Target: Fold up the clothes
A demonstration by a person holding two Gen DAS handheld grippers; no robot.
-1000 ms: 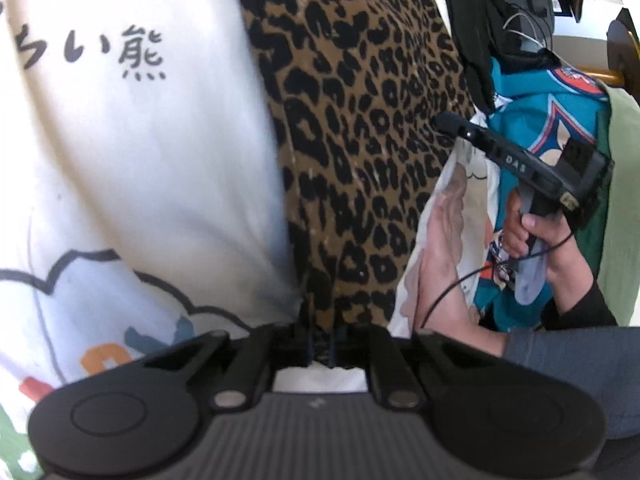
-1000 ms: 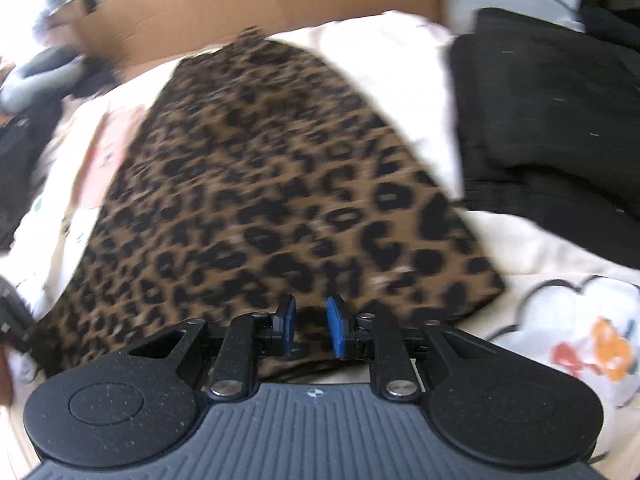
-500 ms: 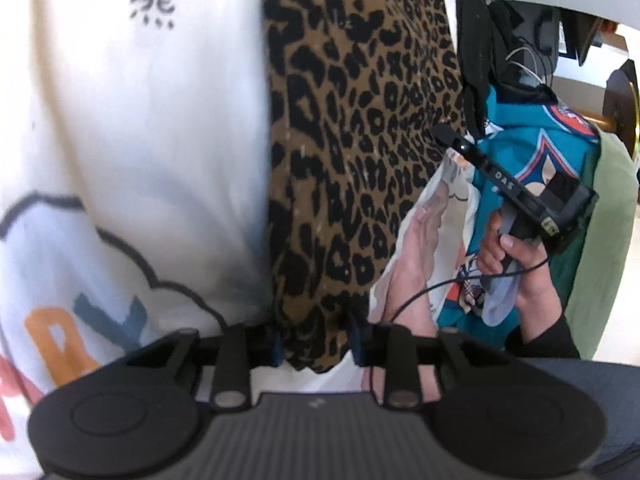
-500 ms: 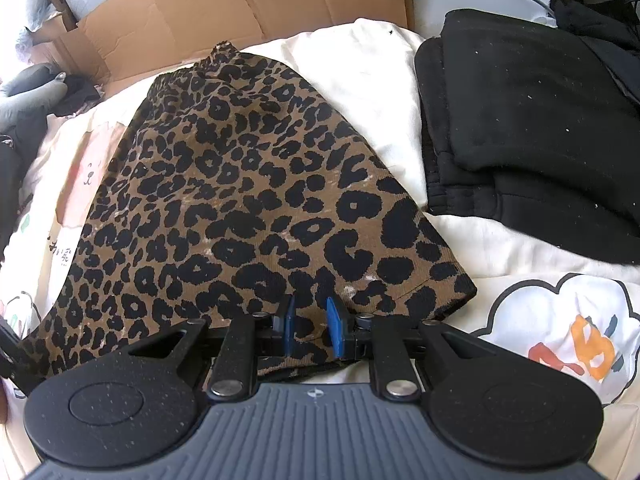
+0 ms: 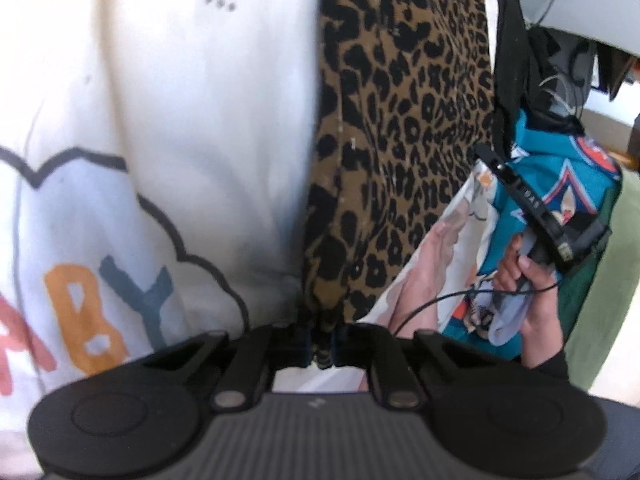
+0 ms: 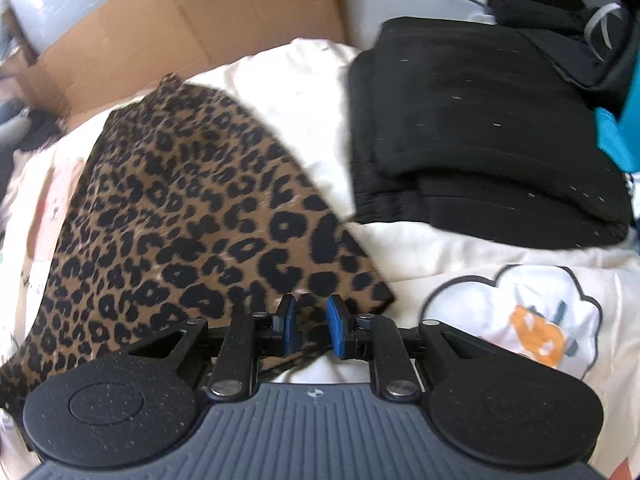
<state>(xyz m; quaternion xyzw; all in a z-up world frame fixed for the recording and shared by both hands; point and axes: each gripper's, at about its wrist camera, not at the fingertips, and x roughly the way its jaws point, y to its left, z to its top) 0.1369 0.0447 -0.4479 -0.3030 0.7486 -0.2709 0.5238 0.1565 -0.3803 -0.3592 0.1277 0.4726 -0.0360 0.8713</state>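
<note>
My left gripper (image 5: 322,344) is closing, jaws nearly together, and a bunched corner of the leopard-print garment (image 5: 400,140) sits pinched between the pads. The garment runs away from that grip up the middle of the left wrist view, lying on a cream printed sheet (image 5: 180,120) with a cloud outline and coloured letters.

My right gripper (image 6: 311,326) has its blue pads (image 6: 335,330) a narrow gap apart with the garment's opposite hem edge between them; the cloth fills the gap, so I read it as gripped. In the right wrist view the leopard-print garment (image 6: 180,220) spreads flat to the left, tapering toward a cardboard box (image 6: 180,28) at the back.

A folded black garment (image 6: 480,140) lies on the sheet to the right of the leopard piece, just beside it, edges nearly touching. A teal printed garment (image 5: 560,184) sits at the far right of the left wrist view, behind the person's right hand (image 5: 528,280) on the other gripper's handle.
</note>
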